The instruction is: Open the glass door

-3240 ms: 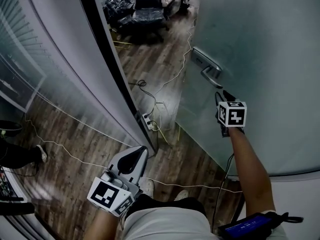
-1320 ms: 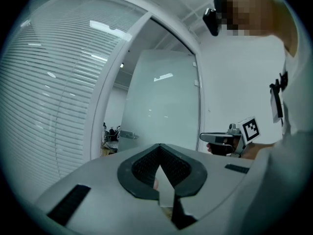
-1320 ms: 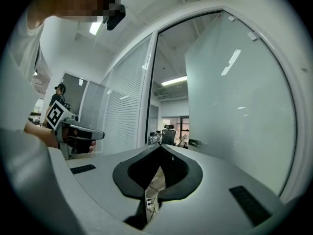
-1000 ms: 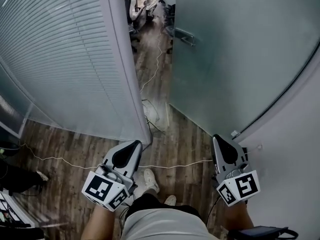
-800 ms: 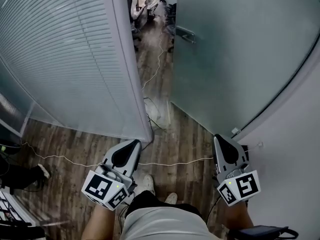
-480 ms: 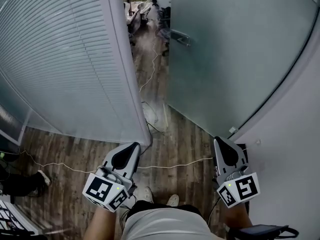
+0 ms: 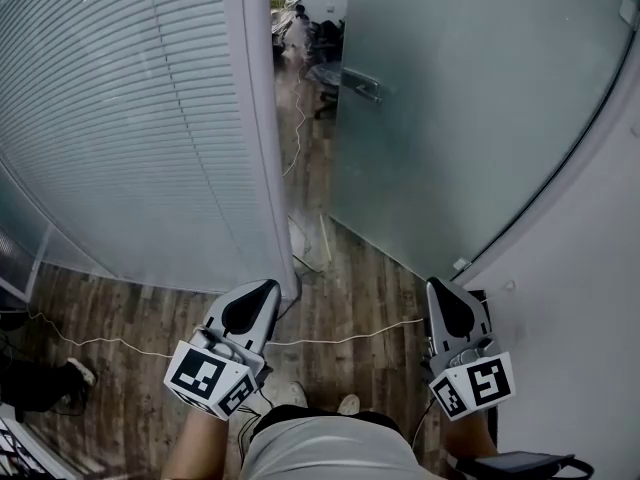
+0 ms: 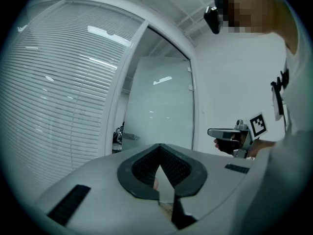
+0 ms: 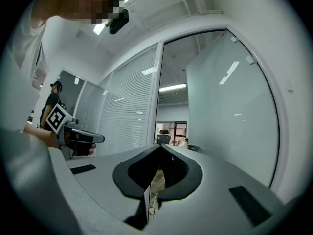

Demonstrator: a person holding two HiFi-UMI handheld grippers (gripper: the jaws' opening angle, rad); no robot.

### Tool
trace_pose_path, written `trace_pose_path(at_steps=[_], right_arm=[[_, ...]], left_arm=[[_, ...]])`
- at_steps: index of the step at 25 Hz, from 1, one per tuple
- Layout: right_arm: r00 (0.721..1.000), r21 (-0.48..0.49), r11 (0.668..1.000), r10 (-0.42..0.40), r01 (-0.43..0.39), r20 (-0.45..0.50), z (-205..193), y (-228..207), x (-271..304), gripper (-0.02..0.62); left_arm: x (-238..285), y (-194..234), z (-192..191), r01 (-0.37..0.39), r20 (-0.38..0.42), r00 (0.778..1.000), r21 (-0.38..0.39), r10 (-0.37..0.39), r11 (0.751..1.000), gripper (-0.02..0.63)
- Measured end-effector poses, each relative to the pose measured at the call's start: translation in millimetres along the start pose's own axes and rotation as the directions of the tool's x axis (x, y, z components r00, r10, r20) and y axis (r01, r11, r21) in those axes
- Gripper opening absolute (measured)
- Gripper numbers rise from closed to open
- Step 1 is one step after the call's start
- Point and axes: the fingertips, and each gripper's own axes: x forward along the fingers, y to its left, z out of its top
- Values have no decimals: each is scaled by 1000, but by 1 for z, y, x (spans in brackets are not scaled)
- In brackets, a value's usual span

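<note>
The frosted glass door (image 7: 450,118) stands swung open, its metal handle (image 7: 360,83) far up the doorway gap. In the left gripper view the door (image 8: 161,106) shows ahead. My left gripper (image 7: 270,286) is low by my body, shut and empty, pointing at the doorway. My right gripper (image 7: 438,284) is also low, shut and empty, near the door's bottom corner and well away from the handle. Each gripper view shows its own jaws together, the left gripper (image 8: 159,149) and the right gripper (image 9: 157,149) alike, with nothing between them.
A glass wall with blinds (image 7: 130,118) fills the left, its post (image 7: 262,168) edging the doorway. A white cable (image 7: 340,338) crosses the wood floor in front of me. Office chairs (image 7: 300,23) stand beyond the doorway. A white wall (image 7: 580,298) is on the right.
Three seconds ago my right gripper was up at the door handle; now it is back by my body. The door stands wider open and farther from me. Both grippers drifted slightly.
</note>
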Motion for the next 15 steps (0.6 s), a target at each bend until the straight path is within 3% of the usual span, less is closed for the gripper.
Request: trace_pose_path(at_steps=[15], right_arm=[[999, -19, 999, -42, 42, -26, 7, 10, 3, 0]], left_arm=[[-7, 9, 7, 40, 0, 999, -17, -40, 999, 0]])
